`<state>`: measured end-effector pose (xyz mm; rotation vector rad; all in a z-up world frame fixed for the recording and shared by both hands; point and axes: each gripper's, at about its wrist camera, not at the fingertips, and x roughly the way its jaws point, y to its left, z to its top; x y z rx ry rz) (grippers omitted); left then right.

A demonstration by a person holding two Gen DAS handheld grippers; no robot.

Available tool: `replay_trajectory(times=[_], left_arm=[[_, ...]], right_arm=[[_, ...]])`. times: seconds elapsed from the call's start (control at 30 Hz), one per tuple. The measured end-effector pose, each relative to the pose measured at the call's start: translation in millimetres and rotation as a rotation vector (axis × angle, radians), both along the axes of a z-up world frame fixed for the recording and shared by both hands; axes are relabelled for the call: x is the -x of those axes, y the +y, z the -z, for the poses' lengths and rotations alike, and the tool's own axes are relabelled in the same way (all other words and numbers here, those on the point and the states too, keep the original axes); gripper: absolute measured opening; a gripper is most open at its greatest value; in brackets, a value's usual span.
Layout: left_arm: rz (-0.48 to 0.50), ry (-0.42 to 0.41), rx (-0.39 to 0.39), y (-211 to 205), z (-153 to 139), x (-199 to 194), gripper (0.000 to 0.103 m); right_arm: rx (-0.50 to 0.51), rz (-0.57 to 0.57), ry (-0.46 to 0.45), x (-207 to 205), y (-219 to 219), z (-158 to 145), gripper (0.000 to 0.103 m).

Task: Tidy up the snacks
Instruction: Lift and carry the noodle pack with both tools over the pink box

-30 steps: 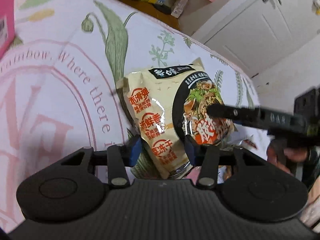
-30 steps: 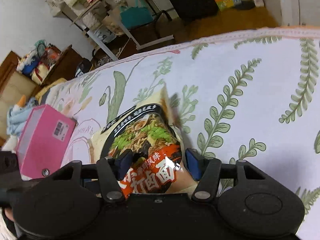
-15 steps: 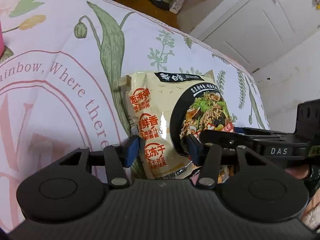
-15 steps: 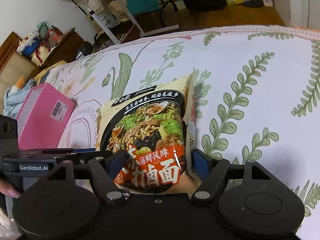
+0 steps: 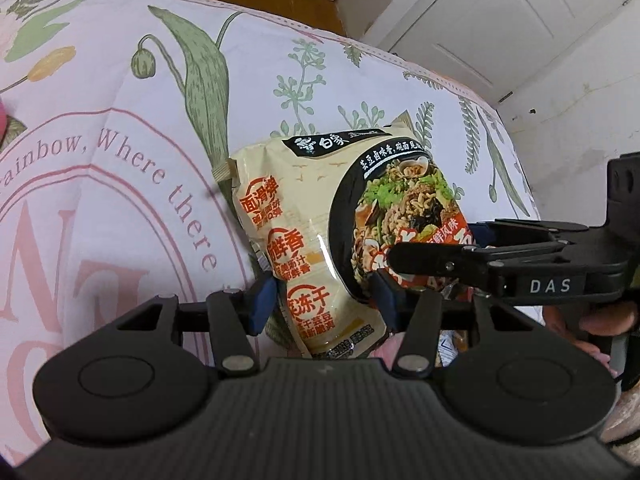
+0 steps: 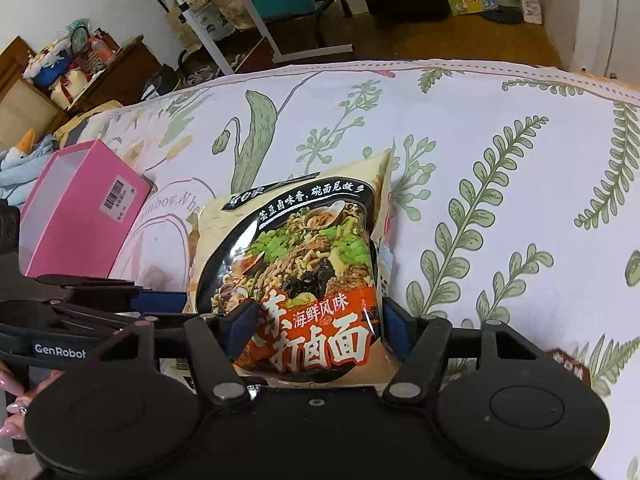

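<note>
A bedspread [image 5: 120, 128] printed with green ferns, a poppy bud and a pink ring of lettering covered the surface, and beyond its far edge lay a wooden floor and white cabinet doors [image 5: 492, 20]. Everything below is placed against the noodle packet [image 5: 320, 232], which lay near the middle of the bedspread. To the left of the packet, well apart from it, a pink box [image 6: 76, 216] with a barcode label sat on the cloth. The packet itself was a cream-coloured, glossy pillow bag, puffed and slightly creased, with a black banner of white characters along its top, three orange round badges stacked down its left side, and on its right half a black bowl heaped with noodles, greens, dark fungus and clams above a red-orange band of large white characters. The left gripper [image 5: 324, 300] had its blue pads set on either side of the packet's lower left part, the jaws drawn in narrowly and pressing on the bag after just opening slightly. The right gripper [image 6: 316, 328] straddled the packet's lower right part over the red band; its jaws stood wider and had just been closing, both pads against the bag's sides. A hand [image 5: 600, 320] showed to the right of the packet, behind that gripper.
</note>
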<state>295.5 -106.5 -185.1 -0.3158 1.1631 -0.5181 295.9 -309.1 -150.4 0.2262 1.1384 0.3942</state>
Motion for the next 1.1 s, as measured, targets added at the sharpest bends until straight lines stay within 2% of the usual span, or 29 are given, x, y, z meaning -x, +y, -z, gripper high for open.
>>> replay_trajectory(times=[0.23, 0.53, 0.8, 0.93, 1.1], left_arm=[[0.015, -0.039, -0.049, 4, -17, 9, 0.050], [0.047, -0.041, -0.067, 21, -35, 32, 0.050], [0.057, -0.032, -0.066, 47, -48, 78, 0.050], [0.075, -0.002, -0.112, 57, -55, 113, 0.050], [0.066, -0.014, -0.102, 84, -66, 148, 0.050]], right_arm=[[0.009, 0.024, -0.006, 7, 15, -15, 0.070], [-0.009, 0.061, -0.004, 35, 32, -32, 0.070], [-0.002, 0.030, -0.017, 75, 59, -45, 0.072], [-0.013, -0.009, -0.009, 97, 76, -53, 0.071], [0.004, -0.051, -0.026, 120, 101, -74, 0.065]])
